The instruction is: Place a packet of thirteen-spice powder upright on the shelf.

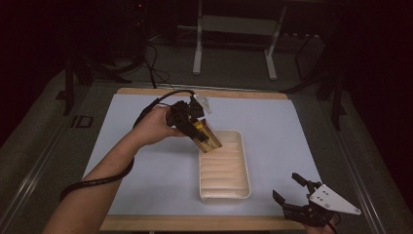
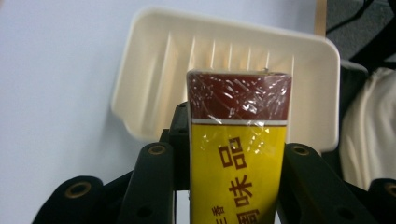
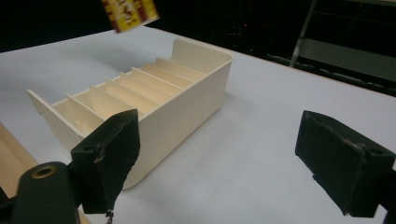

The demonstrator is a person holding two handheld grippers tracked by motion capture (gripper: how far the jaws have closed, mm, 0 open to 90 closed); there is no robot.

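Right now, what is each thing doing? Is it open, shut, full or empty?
Left gripper: shut on the packet, held over the tray's far end.
Packet: yellow and red, wrapped, held in the air.
Tray: upright, slots empty.
Right gripper: open, holding nothing.

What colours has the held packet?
Yellow with a dark red top band, on the packet; left gripper view.

The white mat [image 1: 146,161] lies bare left and right of the cream tray [image 1: 246,161] (its ribbed slots open upward); a yellow packet [image 1: 208,139] hangs over its far end.
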